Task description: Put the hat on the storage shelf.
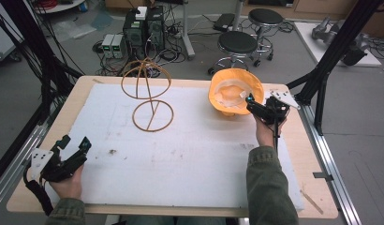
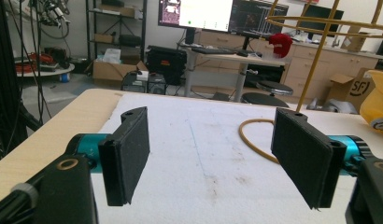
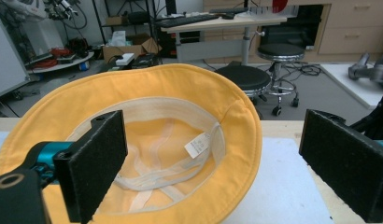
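Leftmost, the left tongs [image 1: 74, 146] sat low at the near-left corner of the bench [image 1: 92, 82], held in the person's left hand [image 1: 68, 183]. Its two black pads stood wide apart with nothing between them; the left gripper view showed only the white foam sheet [image 2: 203, 154] in the gap.

Next, a tan wire stand [image 1: 150, 96] stood upright on the foam sheet toward the far left-centre, made of a flat ring at the base, a thin stem and a wire globe on top. It was well apart from both tongs. In the left gripper view part of its base ring [image 2: 255, 137] lay ahead, just left of the right-hand pad.

Further right, a yellow bucket hat [image 1: 234, 91] lay upturned at the far right of the sheet, its pale lining and a small white label [image 3: 197, 143] facing up.

Rightmost, the right tongs [image 1: 255, 104] hovered at the hat's near-right brim, held in the right hand [image 1: 265, 131] with a green sleeve [image 1: 269, 187] behind it. Its pads were spread wide, one over the hat's opening and one outside the brim, gripping nothing.
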`<state>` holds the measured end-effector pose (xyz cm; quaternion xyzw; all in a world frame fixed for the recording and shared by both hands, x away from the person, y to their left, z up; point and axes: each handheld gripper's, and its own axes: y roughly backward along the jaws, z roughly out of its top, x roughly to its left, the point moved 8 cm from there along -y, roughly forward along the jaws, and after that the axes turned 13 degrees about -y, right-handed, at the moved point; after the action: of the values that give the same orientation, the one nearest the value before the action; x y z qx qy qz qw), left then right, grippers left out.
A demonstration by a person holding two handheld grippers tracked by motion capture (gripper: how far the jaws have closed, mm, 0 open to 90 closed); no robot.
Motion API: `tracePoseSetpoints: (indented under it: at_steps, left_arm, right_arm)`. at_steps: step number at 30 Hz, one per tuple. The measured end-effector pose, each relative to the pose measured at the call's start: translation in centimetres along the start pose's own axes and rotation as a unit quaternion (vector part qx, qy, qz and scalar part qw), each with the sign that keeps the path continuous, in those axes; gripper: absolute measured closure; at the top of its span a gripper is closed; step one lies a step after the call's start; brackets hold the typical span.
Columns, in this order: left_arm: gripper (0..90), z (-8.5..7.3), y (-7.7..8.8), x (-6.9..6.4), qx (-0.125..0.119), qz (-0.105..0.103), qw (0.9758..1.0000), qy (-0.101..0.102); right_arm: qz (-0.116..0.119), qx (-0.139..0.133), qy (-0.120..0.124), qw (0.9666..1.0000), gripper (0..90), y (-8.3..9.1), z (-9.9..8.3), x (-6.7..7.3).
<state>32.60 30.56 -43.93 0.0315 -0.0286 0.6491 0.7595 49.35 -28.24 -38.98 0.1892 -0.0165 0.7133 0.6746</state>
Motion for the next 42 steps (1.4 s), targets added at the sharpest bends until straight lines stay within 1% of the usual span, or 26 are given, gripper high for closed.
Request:
tracePoseSetpoints:
  at_steps: [3, 5, 7, 10, 11, 12, 14, 16, 19, 20, 21, 24, 26, 28, 30, 32, 33, 34, 35, 36, 37, 38, 39, 40, 41, 42]
  left_arm:
    - [28.3, -0.1, -0.1, 0.0, 0.004, -0.002, 1.0, -0.005]
    - [28.3, -0.1, -0.2, 0.0, 0.005, -0.002, 0.9999, -0.013]
    - [28.3, 0.0, -0.2, -0.2, 0.005, -0.003, 0.9995, -0.03]
    - [28.3, 0.0, -0.3, -0.5, 0.006, -0.006, 0.9992, -0.038]
    - [28.3, 0.0, -0.3, -0.6, 0.009, -0.009, 0.999, -0.043]
    - [28.3, 0.0, -0.3, -0.7, 0.008, -0.009, 0.9989, -0.045]
    - [28.3, 0.0, -0.4, -0.8, 0.007, -0.01, 0.9988, -0.048]
    - [28.3, 0.0, -0.4, -0.8, 0.007, -0.01, 0.9987, -0.049]
    - [28.3, 0.0, -0.3, -0.7, 0.007, -0.01, 0.9987, -0.049]
    - [28.3, 0.0, -0.3, -0.6, 0.008, -0.01, 0.9988, -0.048]
    - [28.3, 0.0, -0.3, -0.6, 0.007, -0.009, 0.9989, -0.046]
    - [28.3, -0.1, -0.5, -0.7, 0.009, -0.011, 0.9989, -0.044]
    - [28.3, -0.1, -0.5, -0.8, 0.009, -0.011, 0.9989, -0.045]
    - [28.3, 0.0, -0.5, -0.9, 0.009, -0.014, 0.9988, -0.047]
    - [28.2, -0.1, -0.6, -1.0, 0.009, -0.014, 0.9987, -0.047]
    - [27.7, -0.1, -0.6, -1.0, 0.011, -0.014, 0.9988, -0.046]
    - [27.5, -0.1, -0.7, -1.0, 0.011, -0.014, 0.9988, -0.047]
    - [27.5, -0.1, -0.7, -1.0, 0.011, -0.014, 0.9987, -0.048]
    - [27.5, -0.1, -0.7, -1.1, 0.01, -0.014, 0.9987, -0.047]
    - [27.5, -0.1, -0.7, -1.1, 0.01, -0.014, 0.9987, -0.047]
    - [27.5, -0.1, -0.7, -1.1, 0.01, -0.014, 0.9987, -0.047]
    - [27.5, -0.1, -0.7, -1.1, 0.012, -0.014, 0.9988, -0.046]
    - [27.3, -0.2, -0.7, -1.0, 0.012, -0.014, 0.9989, -0.043]
    - [27.3, -0.2, -0.7, -1.0, 0.012, -0.014, 0.999, -0.041]
    - [27.3, -0.2, -0.7, -1.0, 0.011, -0.013, 0.999, -0.041]
    - [27.3, -0.1, -0.7, -1.0, 0.011, -0.013, 0.9991, -0.04]
  right_arm:
    - [-0.005, 0.01, -0.003, 0.9999, 6.7, -0.8, 0.3, -0.3]
    - [-0.022, 0.019, 0.008, 0.9995, 6.7, -1.7, 0.0, -0.9]
    - [-0.027, 0.027, 0.001, 0.9993, 6.7, -2.2, -0.2, -1.3]
    - [-0.031, 0.033, -0.003, 0.999, 6.7, -2.7, -0.3, -1.6]
    - [-0.028, 0.042, -0.015, 0.9986, 6.6, -3.2, -0.5, -1.8]
    - [-0.028, 0.042, -0.015, 0.9986, 6.6, -3.2, -0.5, -1.8]
    - [-0.028, 0.048, -0.018, 0.9983, 6.7, -3.7, -0.5, -2.0]
    - [-0.031, 0.047, -0.022, 0.9982, 6.7, -4.3, -0.8, -2.6]
    - [-0.036, 0.059, -0.028, 0.9972, 6.6, -4.6, -1.2, -3.3]
    - [-0.038, 0.066, -0.04, 0.9963, 6.7, -4.9, -1.6, -3.8]
    - [-0.038, 0.066, -0.04, 0.9963, 6.7, -4.9, -1.6, -3.8]
    - [-0.031, 0.081, -0.059, 0.9945, 6.6, -5.4, -2.2, -4.2]
    - [-0.032, 0.084, -0.063, 0.9939, 6.7, -5.5, -2.4, -4.3]
    - [-0.033, 0.092, -0.07, 0.9927, 6.6, -5.7, -2.7, -4.5]
    - [-0.026, 0.101, -0.086, 0.9908, 6.7, -6.0, -3.1, -4.5]
    - [-0.023, 0.106, -0.091, 0.9899, 6.7, -6.1, -3.3, -4.5]
    - [-0.025, 0.12, -0.099, 0.9875, 10.0, -6.3, -3.9, -4.7]
    - [-0.025, 0.12, -0.099, 0.9875, 10.0, -6.3, -3.9, -4.7]
    - [-0.025, 0.128, -0.107, 0.9857, 18.4, -6.3, -4.1, -4.7]
    - [-0.025, 0.136, -0.124, 0.9826, 22.1, -6.4, -4.3, -4.9]
    - [-0.025, 0.136, -0.124, 0.9826, 22.1, -6.4, -4.3, -4.9]
    - [-0.029, 0.138, -0.132, 0.9812, 26.0, -6.3, -4.4, -5.0]
    - [-0.035, 0.141, -0.152, 0.9776, 38.7, -6.1, -4.3, -5.1]
    - [-0.035, 0.141, -0.152, 0.9776, 38.7, -6.1, -4.3, -5.1]
    - [-0.023, 0.142, -0.168, 0.9751, 52.7, -5.9, -4.2, -4.8]
    - [-0.023, 0.142, -0.168, 0.9751, 52.7, -5.9, -4.2, -4.8]
